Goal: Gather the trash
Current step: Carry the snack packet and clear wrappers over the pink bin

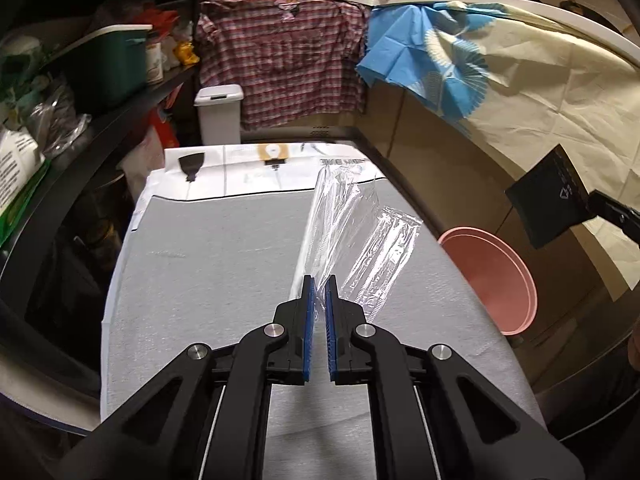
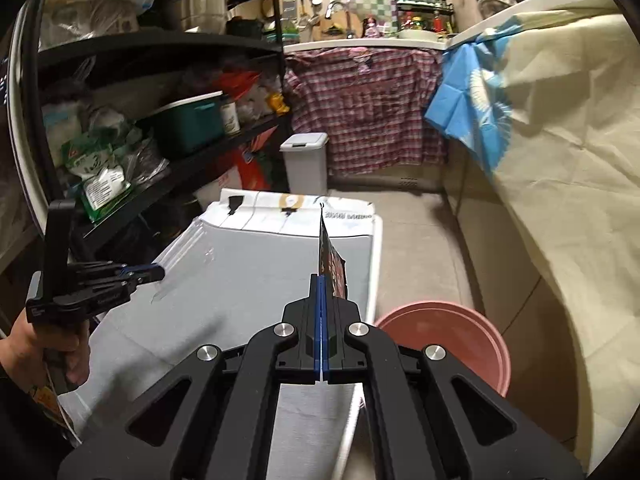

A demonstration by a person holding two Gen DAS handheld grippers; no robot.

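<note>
My left gripper (image 1: 319,286) is shut on a clear plastic wrapper (image 1: 352,228), which stands up from the blue pads above the grey cloth-covered table (image 1: 208,276). My right gripper (image 2: 321,280) is shut on a dark printed wrapper (image 2: 330,258), seen edge-on between its pads. In the left wrist view that dark wrapper (image 1: 548,196) hangs at the far right, above the pink bucket (image 1: 492,276). The right wrist view shows the left gripper (image 2: 158,271) at the left, held in a hand (image 2: 44,352), and the pink bucket (image 2: 452,340) on the floor to the lower right.
A white lidded bin (image 1: 219,114) stands beyond the table's far end, under a hung plaid shirt (image 1: 280,60). Black shelves (image 2: 160,120) packed with goods run along the left. A cream and blue sheet (image 2: 560,120) drapes the counter on the right. Newspaper (image 1: 276,164) covers the table's far end.
</note>
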